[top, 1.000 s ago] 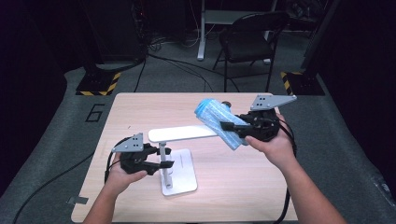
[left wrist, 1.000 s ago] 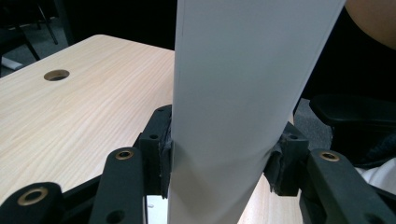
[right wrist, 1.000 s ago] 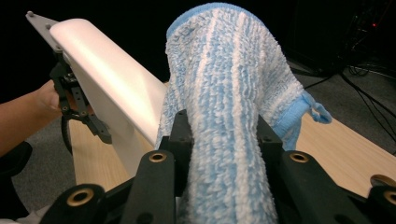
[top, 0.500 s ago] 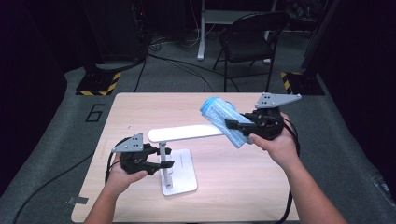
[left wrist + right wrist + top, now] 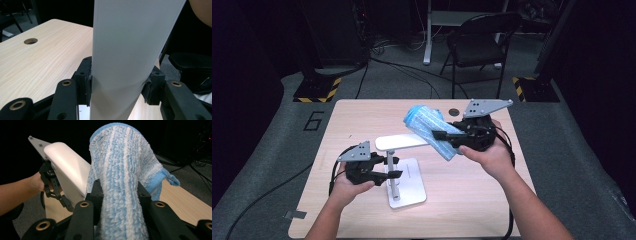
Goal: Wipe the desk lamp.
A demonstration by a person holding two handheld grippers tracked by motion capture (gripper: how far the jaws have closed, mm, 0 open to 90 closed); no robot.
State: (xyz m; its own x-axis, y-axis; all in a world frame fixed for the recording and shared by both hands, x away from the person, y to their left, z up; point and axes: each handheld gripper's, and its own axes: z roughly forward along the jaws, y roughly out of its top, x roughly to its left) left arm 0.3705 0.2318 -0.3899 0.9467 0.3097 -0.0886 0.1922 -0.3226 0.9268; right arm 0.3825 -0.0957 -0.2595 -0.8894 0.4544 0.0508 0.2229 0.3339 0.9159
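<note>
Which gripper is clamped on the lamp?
The left gripper: its fingers pinch the white desk lamp's post. The right gripper holds the rolled blue-and-white striped cloth instead.

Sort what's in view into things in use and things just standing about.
In use: blue striped cloth, clamped in right gripper; white desk lamp, its flat white part clamped in left gripper.

Standing about: folding chair, floor cables.
</note>
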